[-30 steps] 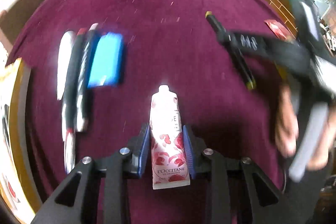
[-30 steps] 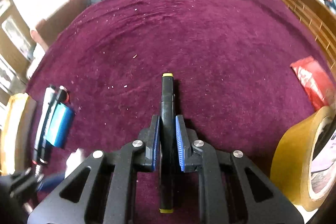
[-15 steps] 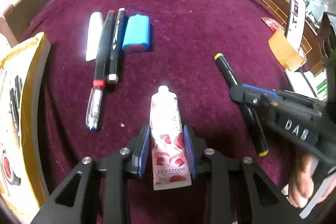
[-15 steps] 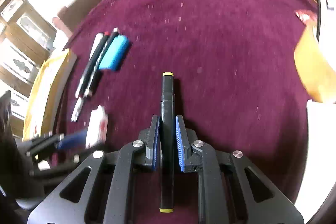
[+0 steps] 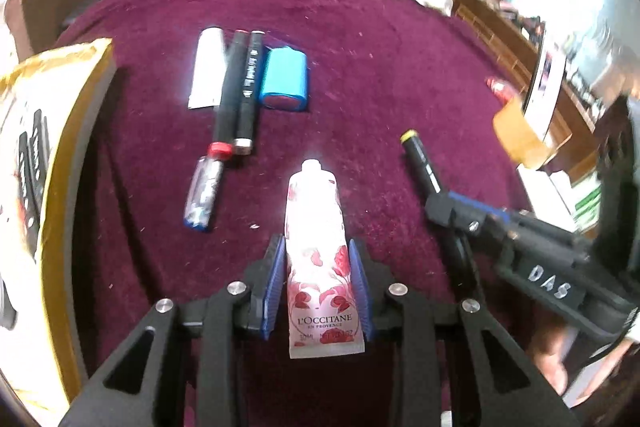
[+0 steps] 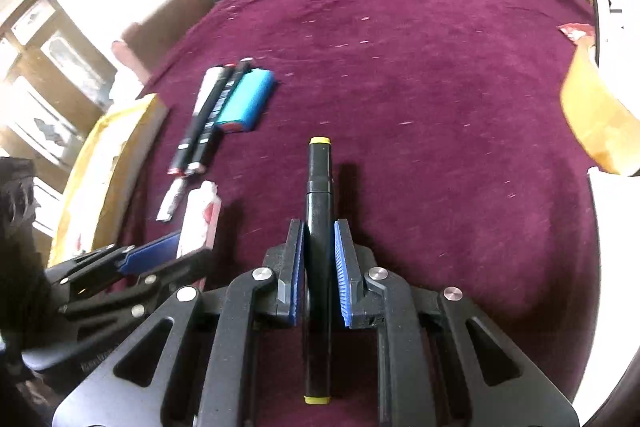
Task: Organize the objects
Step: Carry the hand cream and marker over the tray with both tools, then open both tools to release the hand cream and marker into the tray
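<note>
The left gripper (image 5: 317, 283) is clamped on a floral hand-cream tube (image 5: 318, 259), cap pointing forward, held above the maroon-covered worktop (image 5: 400, 47). The right gripper (image 6: 317, 267) grips a black marker with yellow ends (image 6: 318, 211) between its blue pads — held just to the right of the tube. Ahead and to the left, a tidy row lies on the cloth: a white tube (image 5: 207, 69), two dark pens (image 5: 240, 87) side by side, and a blue case (image 5: 286, 81) just beside them. A roll of tan tape (image 5: 520, 135) sits at the far right edge.
</note>
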